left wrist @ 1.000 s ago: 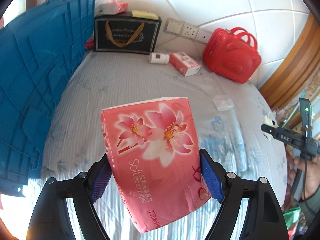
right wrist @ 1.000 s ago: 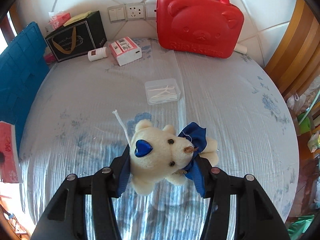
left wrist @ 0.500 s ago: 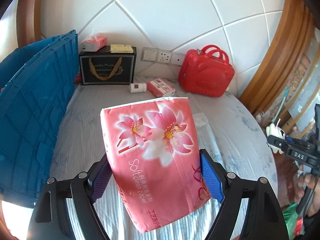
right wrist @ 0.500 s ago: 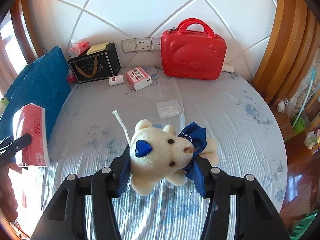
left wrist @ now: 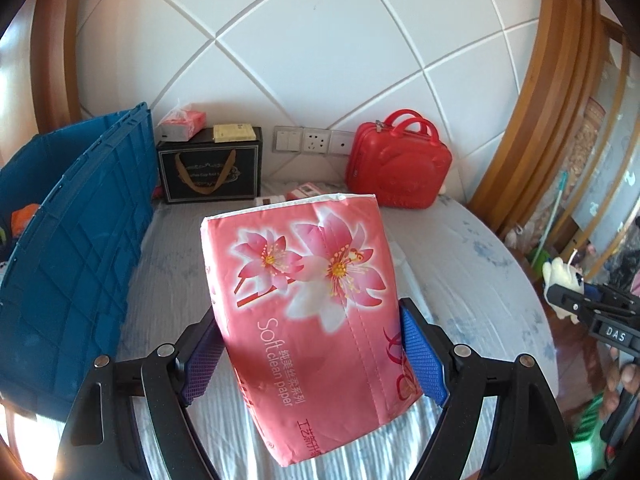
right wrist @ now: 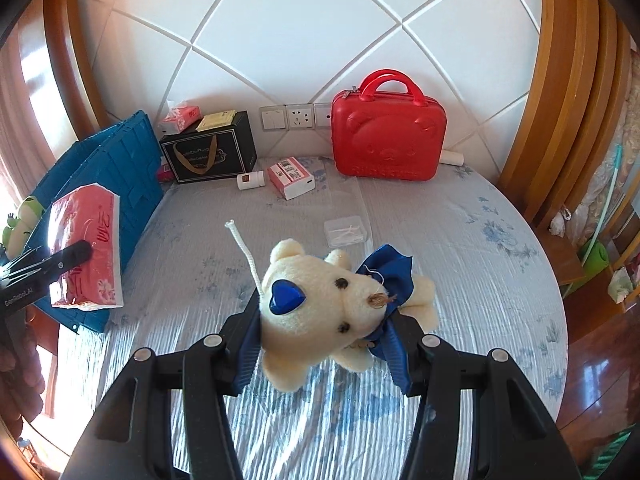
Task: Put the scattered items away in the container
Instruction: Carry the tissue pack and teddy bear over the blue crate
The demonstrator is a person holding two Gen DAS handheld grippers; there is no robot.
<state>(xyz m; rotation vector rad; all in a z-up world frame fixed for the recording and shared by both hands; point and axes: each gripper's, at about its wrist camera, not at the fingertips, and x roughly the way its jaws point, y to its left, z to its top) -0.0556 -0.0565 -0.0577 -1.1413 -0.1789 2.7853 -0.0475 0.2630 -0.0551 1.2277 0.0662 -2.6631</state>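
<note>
My left gripper is shut on a pink tissue pack with a flower print and holds it well above the bed; the pack also shows in the right wrist view. My right gripper is shut on a cream teddy bear with a blue bow, also high above the bed; the bear also shows in the left wrist view. The blue crate stands at the left edge of the bed, with some items inside; it also shows in the right wrist view.
On the bed lie a red-white box, a white bottle and a clear plastic case. A black gift bag and a red bear suitcase stand against the wall.
Both grippers have risen and pulled back from the bed with their loads. The crate's open top now shows in the left wrist view.
</note>
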